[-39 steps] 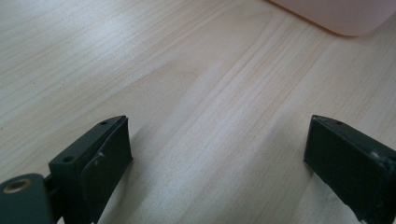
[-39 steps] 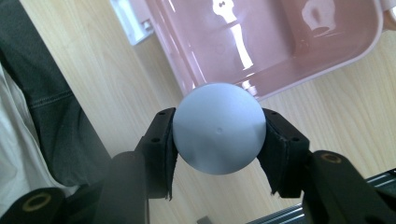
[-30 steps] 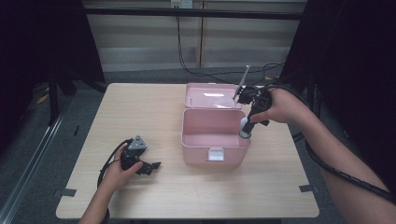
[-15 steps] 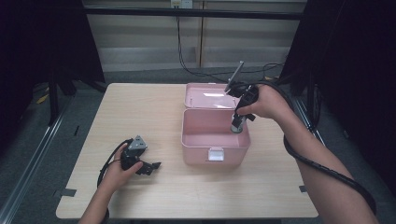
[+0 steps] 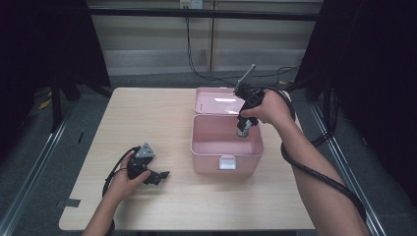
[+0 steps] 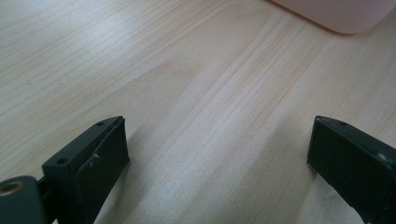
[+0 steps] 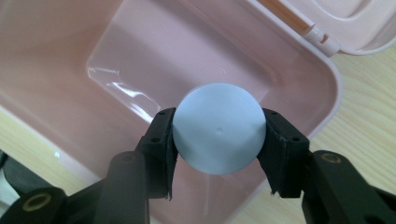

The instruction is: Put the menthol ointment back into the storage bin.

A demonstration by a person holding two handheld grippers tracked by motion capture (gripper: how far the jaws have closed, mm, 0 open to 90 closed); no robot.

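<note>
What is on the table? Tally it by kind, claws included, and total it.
Pink box, lid open: 1
Light blue round-topped container, held over the box: 1
Claws: 2, left claw open, right claw shut on the container
Total: 4

This looks like a lab recording bay. A bare wooden table [image 5: 147,118] stands between black curtains [image 5: 44,44]. Cables [image 5: 196,54] hang behind the table, floor rails [image 5: 34,162] run beside it.

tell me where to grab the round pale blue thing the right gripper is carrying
By its round cap, from straight above, one jaw on each opposite side. The right gripper already holds it that way over the open pink box; the flat circular top gives even contact.
</note>
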